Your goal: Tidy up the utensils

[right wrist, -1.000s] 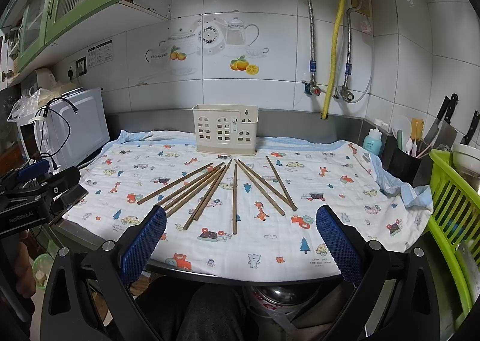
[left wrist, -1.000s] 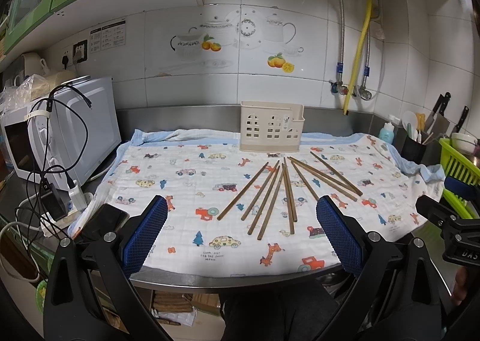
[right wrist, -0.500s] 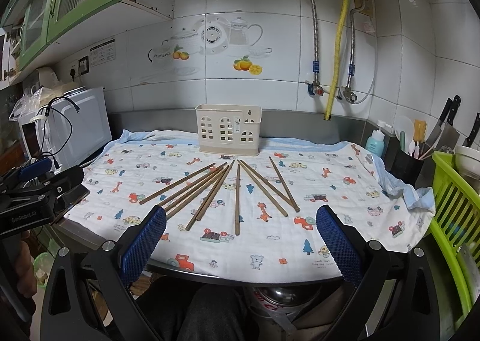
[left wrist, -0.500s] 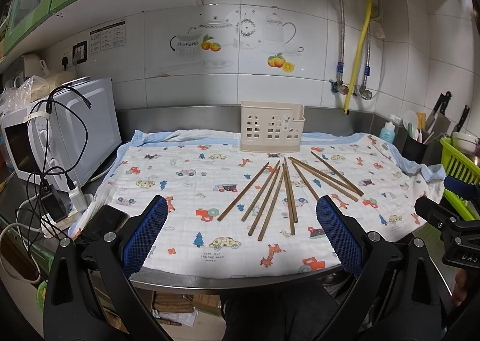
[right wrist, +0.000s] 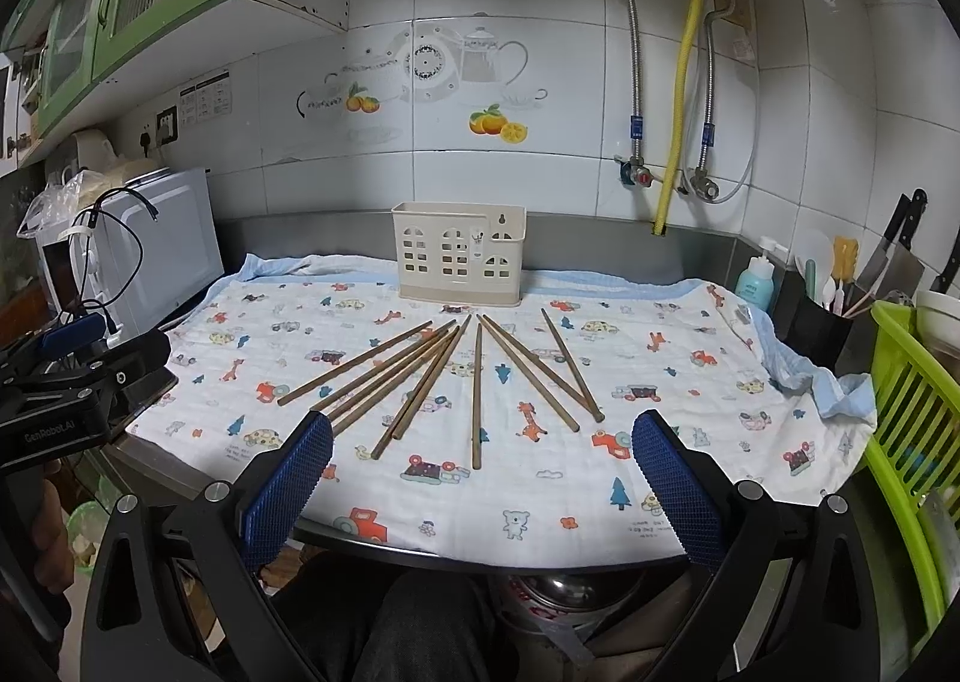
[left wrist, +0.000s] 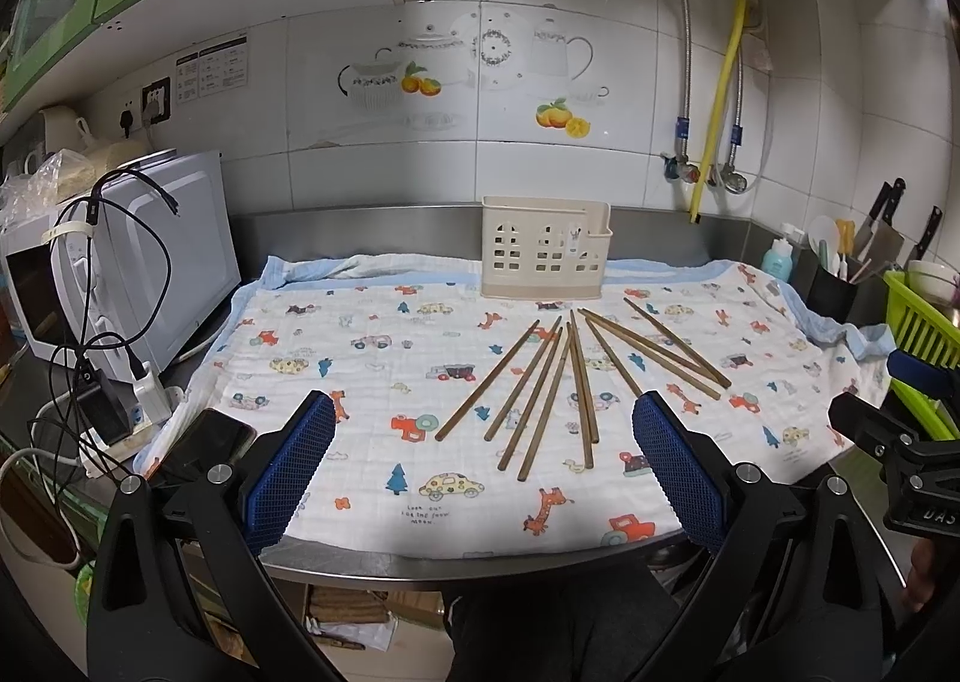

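Several brown wooden chopsticks (left wrist: pixel 561 379) (right wrist: pixel 456 376) lie fanned out on a cartoon-print cloth (left wrist: pixel 372 376) (right wrist: pixel 660 382) over the steel counter. Behind them a cream plastic utensil holder (left wrist: pixel 545 248) (right wrist: pixel 459 252) stands upright near the backsplash. My left gripper (left wrist: pixel 483 436) hangs open at the counter's front edge, short of the chopsticks, nothing between its blue pads. The right gripper (right wrist: pixel 482 457) is open too, its gap framing the near chopstick ends without touching them. Each gripper's body shows at the edge of the other's view.
A white microwave (left wrist: pixel 129 256) with black cables sits at the left, a phone (left wrist: pixel 207 442) by the cloth's corner. At the right are a green dish rack (right wrist: pixel 906 430), a black utensil cup (right wrist: pixel 825 328), knives (right wrist: pixel 900 247) and a soap bottle (right wrist: pixel 757 277).
Both views have shifted only slightly; the right gripper has edged a little toward the counter. The chopsticks and holder have not moved.
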A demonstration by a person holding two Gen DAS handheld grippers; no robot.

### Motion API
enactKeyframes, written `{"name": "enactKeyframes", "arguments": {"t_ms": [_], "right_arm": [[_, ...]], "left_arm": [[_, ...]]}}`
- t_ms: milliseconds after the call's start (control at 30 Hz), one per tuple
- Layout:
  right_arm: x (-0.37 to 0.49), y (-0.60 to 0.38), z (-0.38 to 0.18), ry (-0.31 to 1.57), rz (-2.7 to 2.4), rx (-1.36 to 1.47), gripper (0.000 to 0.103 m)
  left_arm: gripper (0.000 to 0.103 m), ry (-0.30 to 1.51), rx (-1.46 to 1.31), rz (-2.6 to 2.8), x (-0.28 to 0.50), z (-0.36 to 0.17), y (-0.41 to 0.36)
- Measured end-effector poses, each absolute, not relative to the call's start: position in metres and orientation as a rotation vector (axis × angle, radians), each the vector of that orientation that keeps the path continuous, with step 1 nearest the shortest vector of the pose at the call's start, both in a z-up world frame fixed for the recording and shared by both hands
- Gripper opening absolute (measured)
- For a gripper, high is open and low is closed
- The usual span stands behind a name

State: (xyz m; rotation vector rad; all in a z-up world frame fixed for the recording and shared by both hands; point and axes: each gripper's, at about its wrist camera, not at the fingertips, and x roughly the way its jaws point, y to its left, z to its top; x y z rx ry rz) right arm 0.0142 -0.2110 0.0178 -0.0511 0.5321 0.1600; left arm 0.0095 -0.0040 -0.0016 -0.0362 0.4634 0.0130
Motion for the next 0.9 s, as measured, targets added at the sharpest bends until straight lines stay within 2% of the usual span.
{"name": "enactKeyframes", "arguments": {"t_ms": [900], "right_arm": [[0.036,-0.215,0.003,0.568,0.163,-0.04,0.097]], "left_arm": [[0.098,0.499,-0.016,0.015,0.034,-0.009,-0.003]]}}
